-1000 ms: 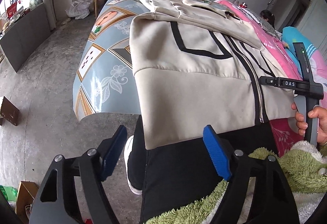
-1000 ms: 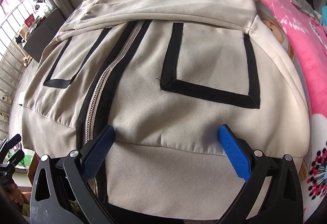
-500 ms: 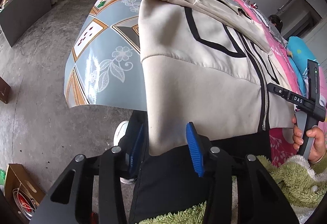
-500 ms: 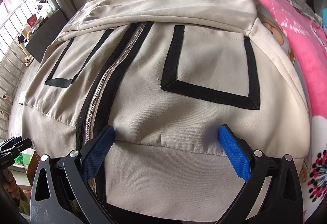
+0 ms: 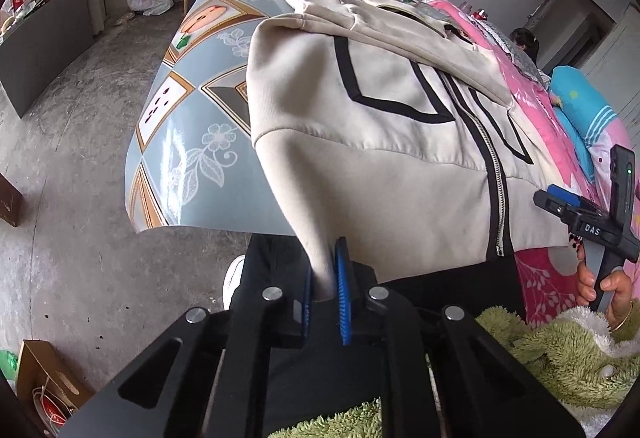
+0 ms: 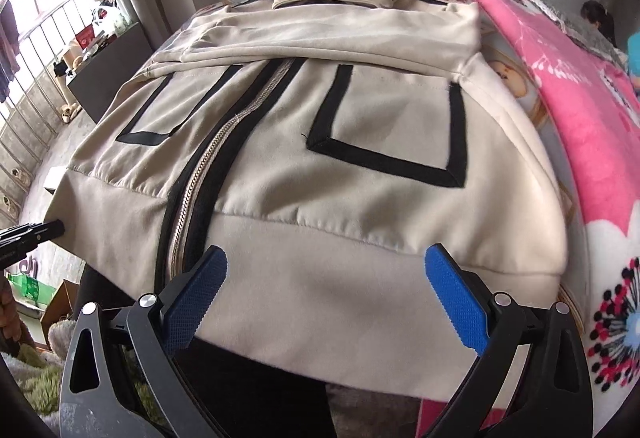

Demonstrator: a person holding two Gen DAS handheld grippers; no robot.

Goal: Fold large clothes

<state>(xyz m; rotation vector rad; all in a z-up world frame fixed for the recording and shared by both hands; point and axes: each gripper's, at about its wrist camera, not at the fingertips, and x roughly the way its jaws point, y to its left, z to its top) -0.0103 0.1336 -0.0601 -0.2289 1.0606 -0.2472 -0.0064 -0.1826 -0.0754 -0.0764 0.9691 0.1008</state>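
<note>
I clench the left hand-held gripper (image 5: 325, 284) on the zip jacket (image 5: 360, 166) hem corner for lifting, while the right hand-held gripper (image 6: 326, 292) stays released.

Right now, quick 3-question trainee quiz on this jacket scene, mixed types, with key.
1. True or false: the left gripper is shut on the jacket hem.
2. The right gripper is: A) shut on the zipper B) open over the hem C) holding the pink blanket.
3. Fill in: the jacket's pockets are outlined in ____ trim.

Key: 1 true; 2 B; 3 black.
</note>
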